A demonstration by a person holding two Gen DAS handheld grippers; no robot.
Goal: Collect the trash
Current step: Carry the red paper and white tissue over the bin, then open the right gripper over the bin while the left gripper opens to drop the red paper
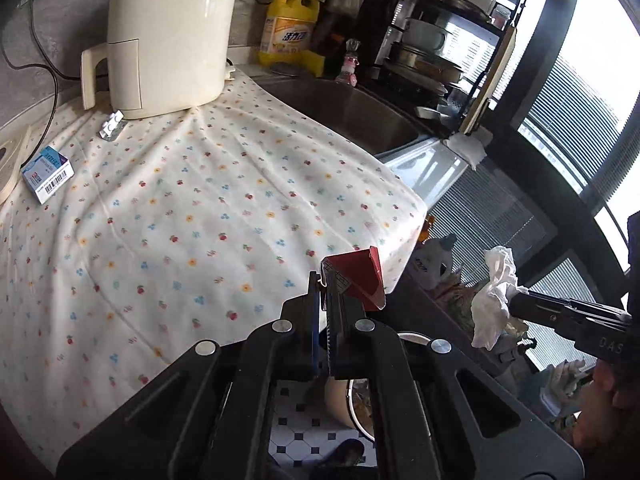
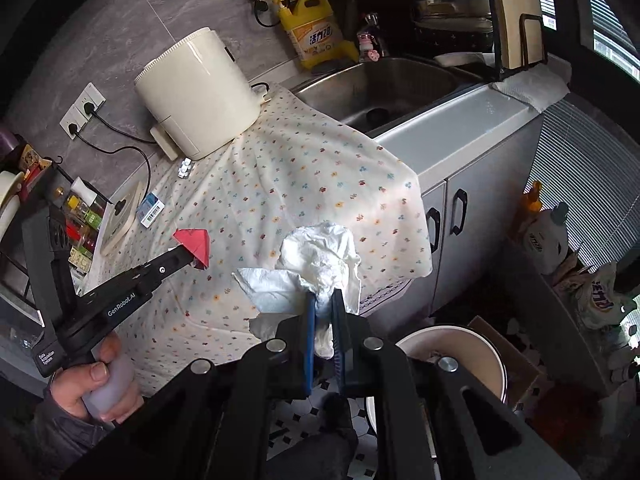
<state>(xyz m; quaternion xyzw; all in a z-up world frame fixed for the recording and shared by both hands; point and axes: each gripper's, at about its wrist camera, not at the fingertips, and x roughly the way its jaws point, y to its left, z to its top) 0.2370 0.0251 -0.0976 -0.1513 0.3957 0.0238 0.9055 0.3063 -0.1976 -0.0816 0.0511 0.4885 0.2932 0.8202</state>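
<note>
Kitchen counter under a flowered cloth (image 2: 304,184), with the sink (image 2: 384,92) behind and a round bin (image 2: 460,344) on the floor by the cabinet. The left gripper (image 1: 326,280) is clamped on a folded red paper (image 1: 360,276) at the cloth's edge, and the right gripper (image 2: 324,304) pinches a crumpled white tissue (image 2: 320,256) just above the bin. The tissue is held only by a loose corner, so it may slip out or land beside the bin if let go off-centre; the pill strip (image 2: 185,168) and small box (image 2: 151,209) remain on the cloth.

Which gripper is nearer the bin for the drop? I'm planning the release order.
Right, probably: the right gripper holds the crumpled tissue close beside the bin; the left gripper with the red carton is at the counter edge.
</note>
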